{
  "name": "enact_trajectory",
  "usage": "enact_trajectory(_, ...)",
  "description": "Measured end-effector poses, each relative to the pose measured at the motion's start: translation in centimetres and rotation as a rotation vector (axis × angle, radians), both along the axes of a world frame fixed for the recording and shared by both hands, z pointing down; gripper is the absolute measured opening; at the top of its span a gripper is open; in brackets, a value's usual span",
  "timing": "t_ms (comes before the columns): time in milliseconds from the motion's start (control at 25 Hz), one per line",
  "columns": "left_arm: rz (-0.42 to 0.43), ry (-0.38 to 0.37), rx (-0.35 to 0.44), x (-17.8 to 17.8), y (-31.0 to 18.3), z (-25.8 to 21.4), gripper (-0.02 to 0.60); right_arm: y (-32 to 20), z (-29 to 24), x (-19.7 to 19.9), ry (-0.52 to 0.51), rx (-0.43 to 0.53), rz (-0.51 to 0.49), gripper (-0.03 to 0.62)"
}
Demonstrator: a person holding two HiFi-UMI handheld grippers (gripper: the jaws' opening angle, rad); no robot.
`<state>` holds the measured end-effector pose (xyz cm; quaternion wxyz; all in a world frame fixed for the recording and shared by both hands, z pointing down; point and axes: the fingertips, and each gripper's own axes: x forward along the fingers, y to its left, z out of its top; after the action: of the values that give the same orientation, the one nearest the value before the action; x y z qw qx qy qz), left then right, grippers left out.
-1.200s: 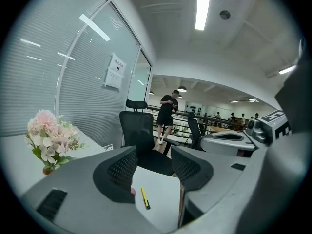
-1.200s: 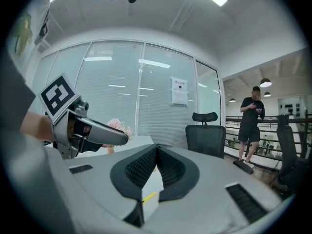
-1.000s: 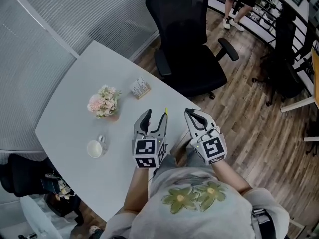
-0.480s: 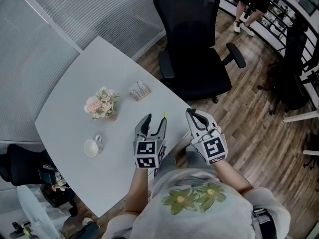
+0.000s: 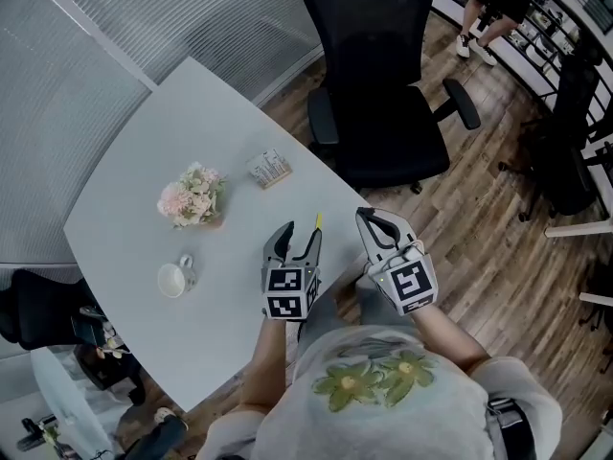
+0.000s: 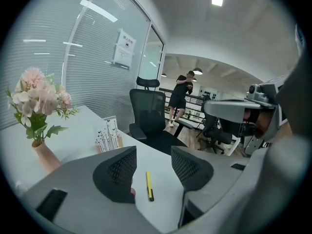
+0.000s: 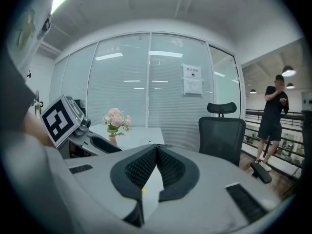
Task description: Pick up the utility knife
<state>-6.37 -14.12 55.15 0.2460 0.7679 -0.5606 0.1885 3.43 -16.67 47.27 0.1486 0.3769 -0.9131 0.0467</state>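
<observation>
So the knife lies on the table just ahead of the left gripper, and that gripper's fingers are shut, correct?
Not quite. The left gripper has its fingers apart, not shut, as the left gripper view shows. The knife does lie on the table just ahead of it, untouched.

Utility knife [image 5: 318,221]: only the yellow tip shows; the rest is hidden behind the left gripper [image 5: 300,230].
Person [image 5: 490,3]: upper body cut off by the top edge.
Card stand [image 5: 269,169]: print too small to read.
</observation>
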Motion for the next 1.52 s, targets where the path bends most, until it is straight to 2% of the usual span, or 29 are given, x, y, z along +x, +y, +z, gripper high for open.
enact_trajectory(600,0.033,-0.043,-0.150,0.2,0.9,7.6,0.219,-0.4,2.4,-0.2,0.023,-0.047,-0.007,0.005)
enact_trajectory(1000,0.018,-0.079,-0.207,0.1,0.7,12.2,0.221,0.6,3.1,-0.8,0.034,-0.066,-0.028,0.005)
enact_trajectory(1520,0.051,-0.123,-0.302,0.5,0.8,16.6,0.219,1.1,3.9,-1.0,0.051,-0.076,-0.023,0.005)
